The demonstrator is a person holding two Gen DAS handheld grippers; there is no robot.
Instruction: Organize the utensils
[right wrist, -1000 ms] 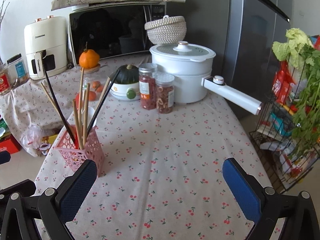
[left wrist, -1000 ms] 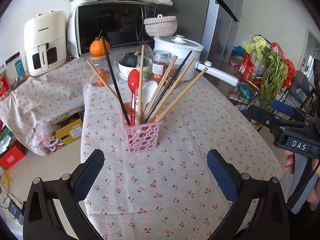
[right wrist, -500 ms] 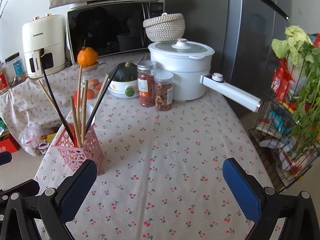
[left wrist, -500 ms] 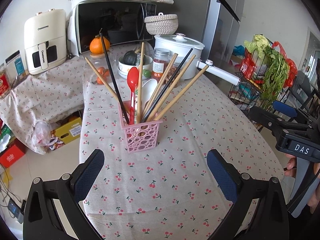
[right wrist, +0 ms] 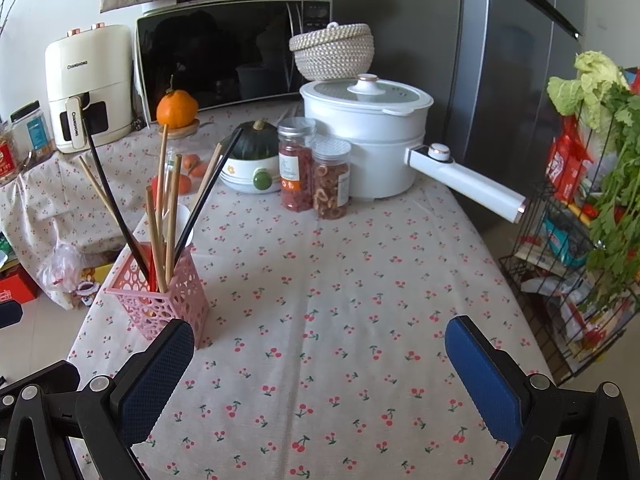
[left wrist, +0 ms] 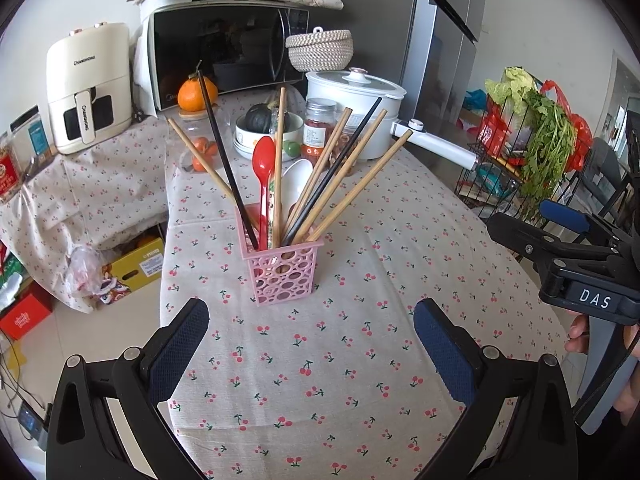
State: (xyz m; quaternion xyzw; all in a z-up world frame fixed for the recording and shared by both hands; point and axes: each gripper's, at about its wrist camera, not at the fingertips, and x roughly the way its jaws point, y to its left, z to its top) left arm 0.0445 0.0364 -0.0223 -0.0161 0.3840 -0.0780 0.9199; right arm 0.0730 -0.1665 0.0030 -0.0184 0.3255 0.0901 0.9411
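1. Hovering low over the near end of the counter (left wrist: 360, 360): left tongs (left wrist: 312, 352), spread wide and gripping nothing, aimed straight at the pink holder (left wrist: 282, 272).
2. Hanging over the cherry-print cloth too: right tongs (right wrist: 320, 376), also released and empty, pointing toward the white pot (right wrist: 366, 136) at the far end.
3. Showing up at the right edge of the left view: right tongs' black body with a hand (left wrist: 600, 344) wrapped around the grey handle underneath.
4. Standing upright on the counter, just ahead of the left tongs: pink holder, stuffed with wooden chopsticks (left wrist: 352, 188), black chopsticks (left wrist: 224, 160), a red spoon (left wrist: 263, 168) and a white spoon (left wrist: 296, 184), all fanning outward.
5. Sitting just beside the right tongs' left pad in the right view: same holder.
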